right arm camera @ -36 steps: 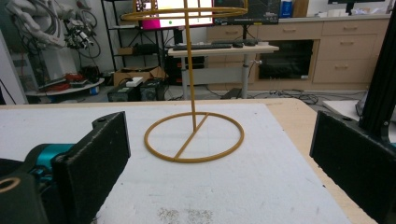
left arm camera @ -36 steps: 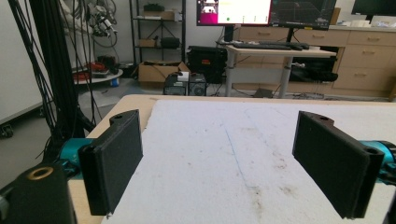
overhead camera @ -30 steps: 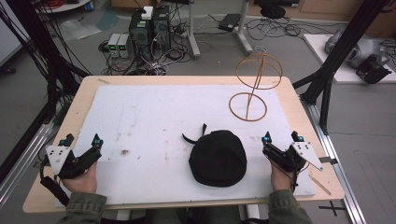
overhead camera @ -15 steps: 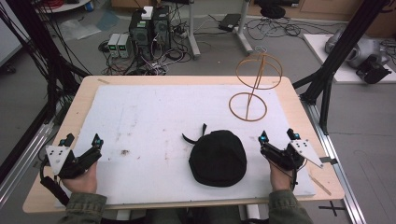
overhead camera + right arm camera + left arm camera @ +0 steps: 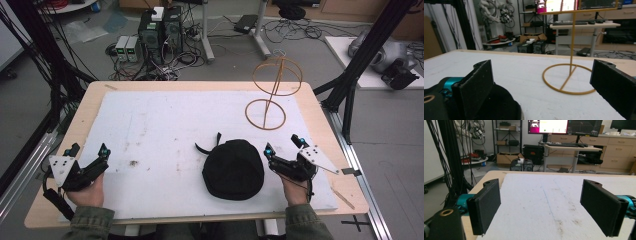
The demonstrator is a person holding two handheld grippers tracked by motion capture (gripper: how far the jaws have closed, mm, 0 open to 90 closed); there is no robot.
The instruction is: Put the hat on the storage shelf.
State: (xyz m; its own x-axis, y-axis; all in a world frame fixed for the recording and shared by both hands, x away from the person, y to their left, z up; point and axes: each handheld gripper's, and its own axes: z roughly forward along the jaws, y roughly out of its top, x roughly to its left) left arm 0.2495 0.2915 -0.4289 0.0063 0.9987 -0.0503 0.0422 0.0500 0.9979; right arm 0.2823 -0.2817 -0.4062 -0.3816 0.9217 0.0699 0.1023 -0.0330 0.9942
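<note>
High view: black cap (image 5: 232, 170) lies just left of right gripper (image 5: 283, 148).

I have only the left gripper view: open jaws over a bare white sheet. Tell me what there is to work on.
Observer: A black cap lies on the white sheet, near the person's edge.
Operator: Report what is closest to it.
Observer: The right claw, just beside the cap, with its jaws open and empty.
Operator: Name anything else on the table.
Observer: A yellow wire stand stands upright on its ring base, beyond the right claw at the far right of the sheet.
</note>
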